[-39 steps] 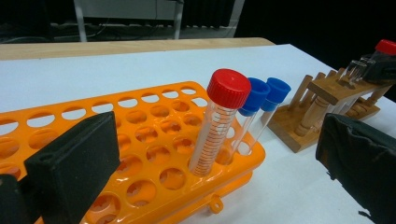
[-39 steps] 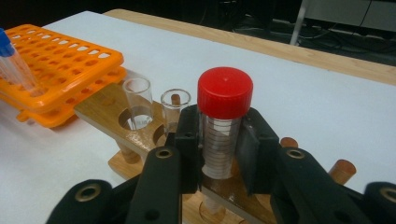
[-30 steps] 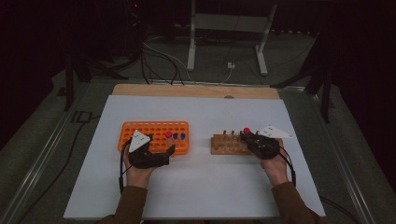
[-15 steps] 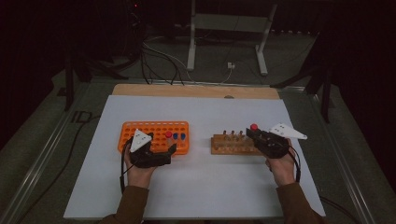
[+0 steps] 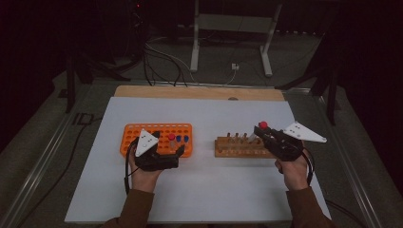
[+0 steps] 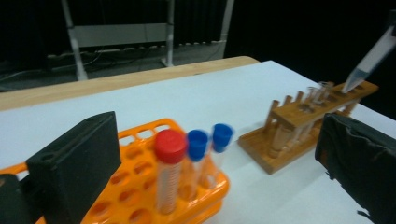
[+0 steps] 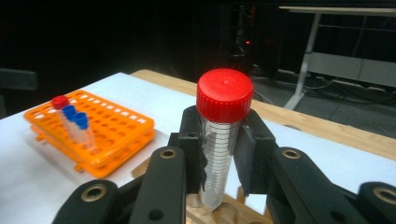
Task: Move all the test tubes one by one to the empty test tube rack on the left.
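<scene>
Nearest the person, the left gripper [image 5: 164, 154] sat at the orange rack's [image 5: 142, 130] front edge, its jaws spread wide with nothing between them. In that rack stood a red-capped tube [image 6: 169, 170] and two blue-capped tubes [image 6: 208, 151] — side by side near its right end. To the right, the right gripper [image 5: 264, 134] had its jaws clamped on a red-capped graduated tube [image 7: 221, 140], held upright with its tip just above the wooden rack [image 5: 237, 147]. Both racks lay on the white table sheet [image 5: 209, 190]. Farther off — a wooden table edge [image 5: 190, 92], then floor cables [image 5: 164, 61] and a metal stand [image 5: 233, 33] in the dark.
</scene>
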Tool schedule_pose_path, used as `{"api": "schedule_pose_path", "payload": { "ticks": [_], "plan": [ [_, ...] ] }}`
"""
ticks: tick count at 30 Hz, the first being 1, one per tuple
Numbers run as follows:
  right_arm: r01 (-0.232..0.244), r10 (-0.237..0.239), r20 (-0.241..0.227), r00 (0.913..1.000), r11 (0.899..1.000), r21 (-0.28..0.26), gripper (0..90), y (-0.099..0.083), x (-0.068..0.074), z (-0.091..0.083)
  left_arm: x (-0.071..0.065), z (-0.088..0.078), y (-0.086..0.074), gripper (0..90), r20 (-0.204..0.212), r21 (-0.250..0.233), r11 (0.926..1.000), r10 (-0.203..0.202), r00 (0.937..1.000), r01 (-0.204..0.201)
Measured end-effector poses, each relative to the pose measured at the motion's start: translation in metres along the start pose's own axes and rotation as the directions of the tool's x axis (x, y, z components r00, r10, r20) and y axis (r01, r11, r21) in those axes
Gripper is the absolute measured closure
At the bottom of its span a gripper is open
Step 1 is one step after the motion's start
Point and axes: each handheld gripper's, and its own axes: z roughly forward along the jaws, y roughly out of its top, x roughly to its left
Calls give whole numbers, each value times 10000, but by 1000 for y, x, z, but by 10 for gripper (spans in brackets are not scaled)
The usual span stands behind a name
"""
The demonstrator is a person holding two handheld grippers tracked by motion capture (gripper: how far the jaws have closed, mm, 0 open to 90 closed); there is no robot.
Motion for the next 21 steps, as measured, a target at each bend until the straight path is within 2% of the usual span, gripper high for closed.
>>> {"api": "schedule_pose_path", "payload": {
  "ticks": [5, 12, 17, 21],
  "plan": [
    [-316, 314, -634, 9975, 9995, -17, 746, 2, 7, 1, -20, 9, 5, 43, 633, 45, 9992, 404, 9972, -408],
    [-72, 101, -1281, 9917, 9997, 232, 745, 4, 24, 6, -50, 30, 14, 146, 1659, 135, 9968, 761, 9832, -794],
    [-75, 161, -1764, 9842, 9987, 497, 745, 0, 34, 14, -70, 49, 15, 164, 1954, 448, 9931, 979, 9758, -1086],
    [129, 29, -2063, 9785, 9971, 750, 745, -3, 43, 20, -81, 62, 14, 172, 2169, 659, 9885, 1187, 9690, -1359]
  ]
}}
